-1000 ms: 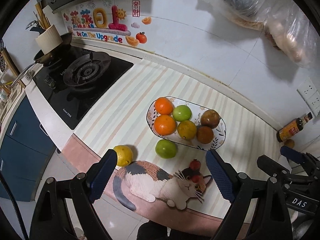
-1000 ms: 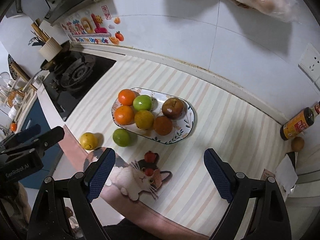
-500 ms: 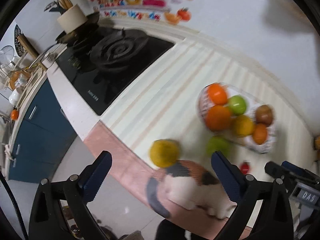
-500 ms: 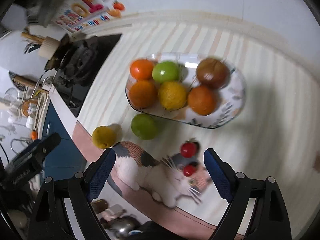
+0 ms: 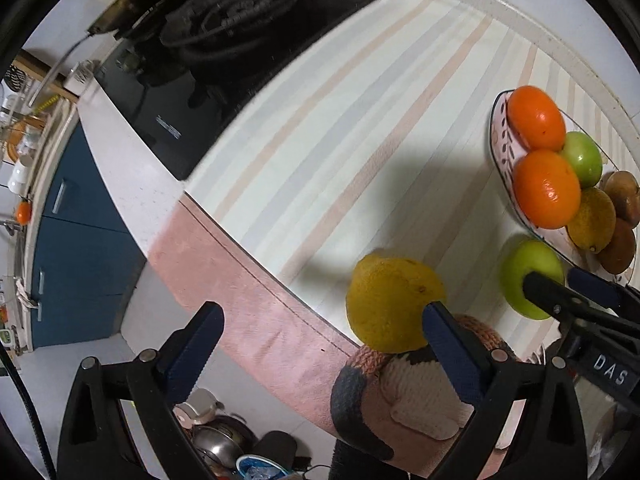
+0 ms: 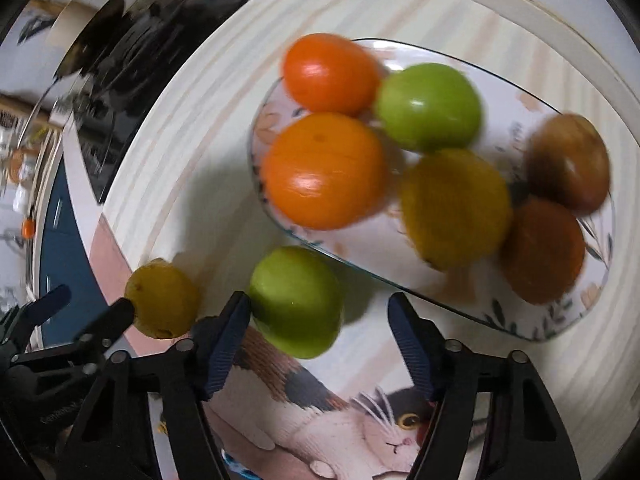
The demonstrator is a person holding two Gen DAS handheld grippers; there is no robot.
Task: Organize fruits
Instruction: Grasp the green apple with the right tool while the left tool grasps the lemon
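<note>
Left to right on the counter: the black gas hob occupies the far left, with blue cabinet doors below the counter edge. The striped mat covers the worktop, its cat print at the near edge.

The left gripper is spread wide; the loose lemon sits beside its right finger, which overlaps the fruit's lower right side. Contact cannot be confirmed. Next along lies the loose green apple, between the fingers of the right gripper, whose jaws stand apart; the left pad is at the apple's edge, the right pad clear of it. In the left wrist view the right gripper's tip covers part of this apple.

The plate lies furthest right, holding six fruits: two oranges, a green apple, a lemon and two brown ones. The left wrist view cuts the plate off; the right wrist view is motion-blurred.

Compared with one second ago, both grippers have descended and closed in on the two loose fruits, which remain off the plate.
</note>
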